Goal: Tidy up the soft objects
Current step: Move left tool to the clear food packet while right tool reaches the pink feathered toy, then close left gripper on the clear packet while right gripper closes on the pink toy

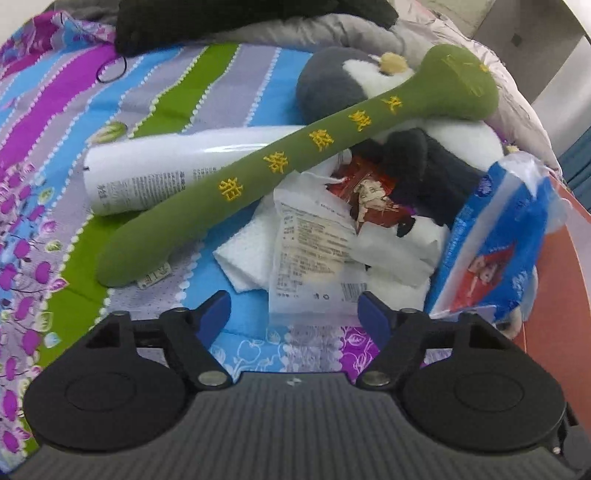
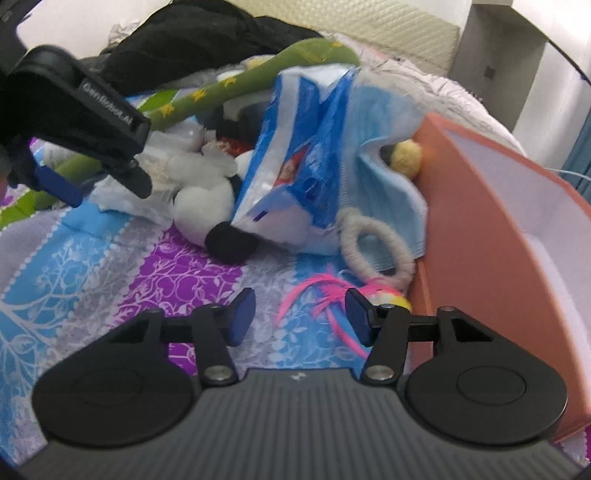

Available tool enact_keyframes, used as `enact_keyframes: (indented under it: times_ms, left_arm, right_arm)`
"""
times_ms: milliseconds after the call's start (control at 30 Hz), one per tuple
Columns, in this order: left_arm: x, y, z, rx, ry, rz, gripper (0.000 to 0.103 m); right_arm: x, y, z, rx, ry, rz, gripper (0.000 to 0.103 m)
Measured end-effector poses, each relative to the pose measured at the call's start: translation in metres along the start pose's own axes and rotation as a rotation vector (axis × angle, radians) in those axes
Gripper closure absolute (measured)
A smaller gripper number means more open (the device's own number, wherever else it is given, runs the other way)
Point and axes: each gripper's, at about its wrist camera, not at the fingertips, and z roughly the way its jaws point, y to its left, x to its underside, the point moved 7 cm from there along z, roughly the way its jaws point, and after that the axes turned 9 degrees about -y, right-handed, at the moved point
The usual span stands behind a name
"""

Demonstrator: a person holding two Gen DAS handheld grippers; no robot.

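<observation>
A long green plush stick (image 1: 280,162) with yellow characters lies across a white bottle (image 1: 166,166) and a grey-and-white plush penguin (image 1: 343,81). White cloth (image 1: 247,254) and a printed packet (image 1: 314,247) lie just beyond my open, empty left gripper (image 1: 295,314). In the right wrist view my right gripper (image 2: 299,314) is open and empty above the bedspread, near a pink feather toy (image 2: 321,291). A blue-and-white plastic bag (image 2: 295,155), a light blue cloth (image 2: 388,195), a rope ring (image 2: 373,251) and the penguin (image 2: 207,206) lie beyond. The left gripper (image 2: 74,122) shows at upper left.
An orange box (image 2: 498,229) with a white inside stands at the right on the patterned bedspread (image 2: 110,266). A black garment (image 1: 229,22) and grey quilt lie at the back. A black hair tie (image 1: 110,70) lies at the far left.
</observation>
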Motion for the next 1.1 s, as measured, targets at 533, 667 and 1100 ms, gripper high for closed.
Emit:
enact_keyframes:
  times_ms: [533, 667, 1100]
  left_arm:
    - [0.010, 0.015, 0.010, 0.096, -0.002, -0.154, 0.097]
    - [0.012, 0.009, -0.003, 0.126, -0.019, -0.130, 0.099]
    - [0.055, 0.004, -0.062, 0.182, -0.015, -0.100, 0.100]
  right_arm:
    - [0.007, -0.003, 0.007, -0.015, 0.016, -0.003, 0.099]
    - [0.007, 0.000, -0.011, -0.025, 0.002, -0.007, 0.099]
    - [0.010, 0.013, -0.080, -0.103, -0.016, -0.014, 0.099]
